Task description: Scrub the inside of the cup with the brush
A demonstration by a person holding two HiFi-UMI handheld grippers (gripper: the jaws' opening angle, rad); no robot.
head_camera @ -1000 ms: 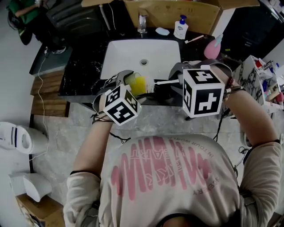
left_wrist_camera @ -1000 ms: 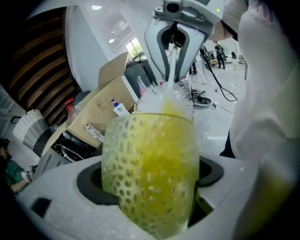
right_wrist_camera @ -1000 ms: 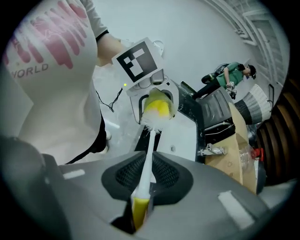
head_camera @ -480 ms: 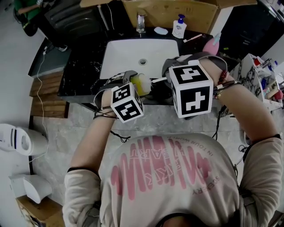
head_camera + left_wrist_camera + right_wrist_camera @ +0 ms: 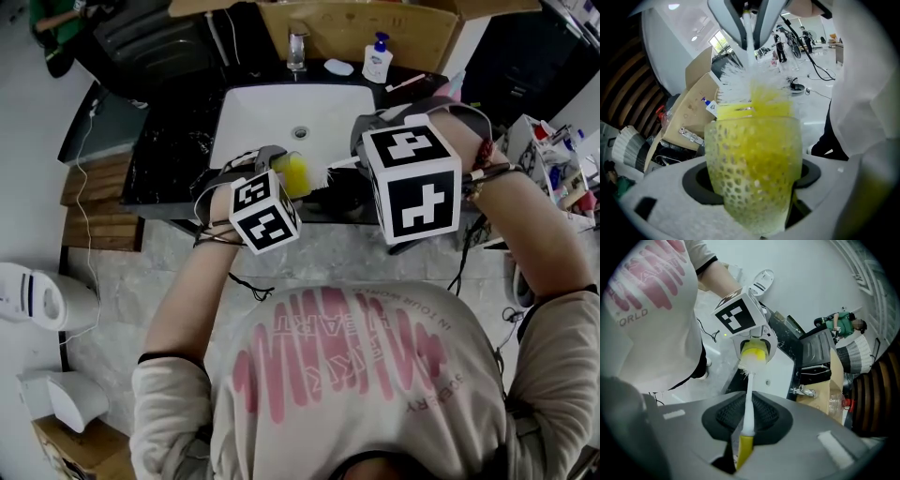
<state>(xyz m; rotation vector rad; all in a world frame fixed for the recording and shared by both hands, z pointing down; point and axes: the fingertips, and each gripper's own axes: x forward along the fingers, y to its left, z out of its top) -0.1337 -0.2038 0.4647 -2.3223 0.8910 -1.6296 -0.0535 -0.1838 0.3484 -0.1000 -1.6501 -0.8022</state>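
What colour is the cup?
Yellow, see-through, with little dimples all over the cup; clearest in the left gripper view.

One sink (image 5: 246, 122). Over its near edge are two grippers, the left gripper (image 5: 277, 172) and the right gripper (image 5: 361, 173), one yellow cup (image 5: 294, 175) and one brush (image 5: 339, 165). Behind the sink stand one tap (image 5: 297, 47), one pump bottle (image 5: 378, 58), one pale oval lump (image 5: 338, 67) and one toothbrush (image 5: 406, 82): four things
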